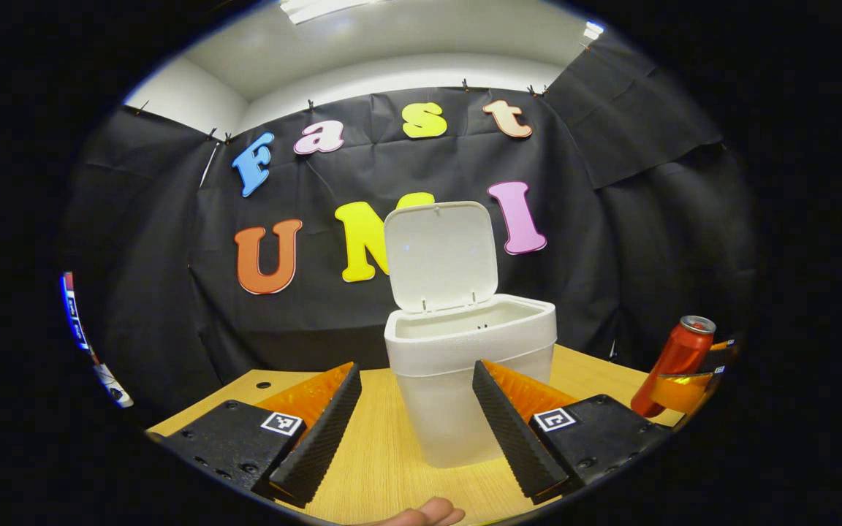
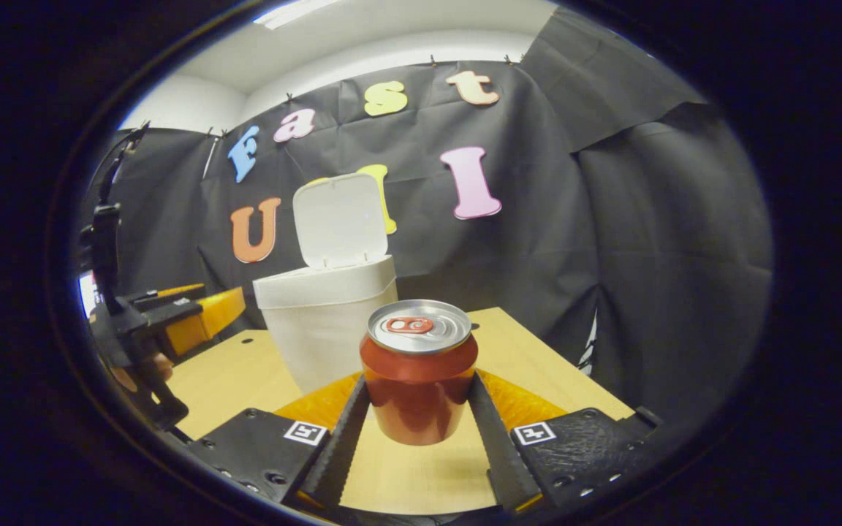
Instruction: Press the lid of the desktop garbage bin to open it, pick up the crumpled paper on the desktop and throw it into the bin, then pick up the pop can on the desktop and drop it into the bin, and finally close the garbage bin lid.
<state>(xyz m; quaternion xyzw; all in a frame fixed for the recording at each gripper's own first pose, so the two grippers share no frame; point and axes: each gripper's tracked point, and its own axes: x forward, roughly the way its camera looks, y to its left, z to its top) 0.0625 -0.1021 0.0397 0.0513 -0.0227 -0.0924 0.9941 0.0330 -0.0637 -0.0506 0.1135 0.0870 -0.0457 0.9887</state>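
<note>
The white desktop bin (image 1: pixel 465 380) stands on the wooden table (image 1: pixel 384 453) with its lid (image 1: pixel 441 256) swung up and open. My left gripper (image 1: pixel 415 369) is open just in front of the bin, holding nothing. In the left gripper view the red pop can (image 1: pixel 677 361) leans at the far right, clamped in the right gripper (image 1: pixel 684 391). In the right gripper view my right gripper (image 2: pixel 418 383) is shut on the pop can (image 2: pixel 419 380), which stands upright between both fingers with its shadow on the table below. Behind it is the bin (image 2: pixel 326 321) with its raised lid (image 2: pixel 340 219).
The left gripper (image 2: pixel 194 314) and the hand holding it show at the left of the right gripper view. A fingertip (image 1: pixel 425 517) peeks in at the bottom of the left gripper view. Black cloth walls close the booth behind the table (image 2: pixel 231 372), whose right edge lies near the can.
</note>
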